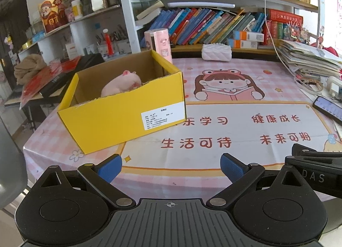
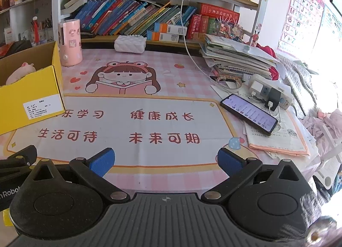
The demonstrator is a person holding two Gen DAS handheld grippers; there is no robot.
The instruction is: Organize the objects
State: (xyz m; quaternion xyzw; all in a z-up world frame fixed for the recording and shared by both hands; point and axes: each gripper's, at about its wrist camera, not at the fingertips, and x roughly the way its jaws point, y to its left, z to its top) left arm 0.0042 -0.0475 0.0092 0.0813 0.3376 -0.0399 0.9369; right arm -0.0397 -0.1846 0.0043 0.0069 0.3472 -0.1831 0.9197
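Observation:
A yellow cardboard box (image 1: 119, 116) stands open on the left of the pink desk mat (image 1: 235, 131), with a pink plush pig (image 1: 121, 84) lying inside it. In the right wrist view the box (image 2: 27, 101) sits at the far left with the pig (image 2: 21, 71) partly hidden behind its wall. My left gripper (image 1: 171, 168) hovers open near the desk's front edge, right of the box, holding nothing. My right gripper (image 2: 164, 161) is open too, over the front of the mat, and empty.
A pink cylindrical container (image 2: 70, 41) and a white quilted pouch (image 2: 129, 44) stand at the back. A phone (image 2: 249, 113), a power strip (image 2: 271, 94) and a stack of books and papers (image 2: 235, 56) crowd the right side. Bookshelves (image 1: 203, 24) rise behind.

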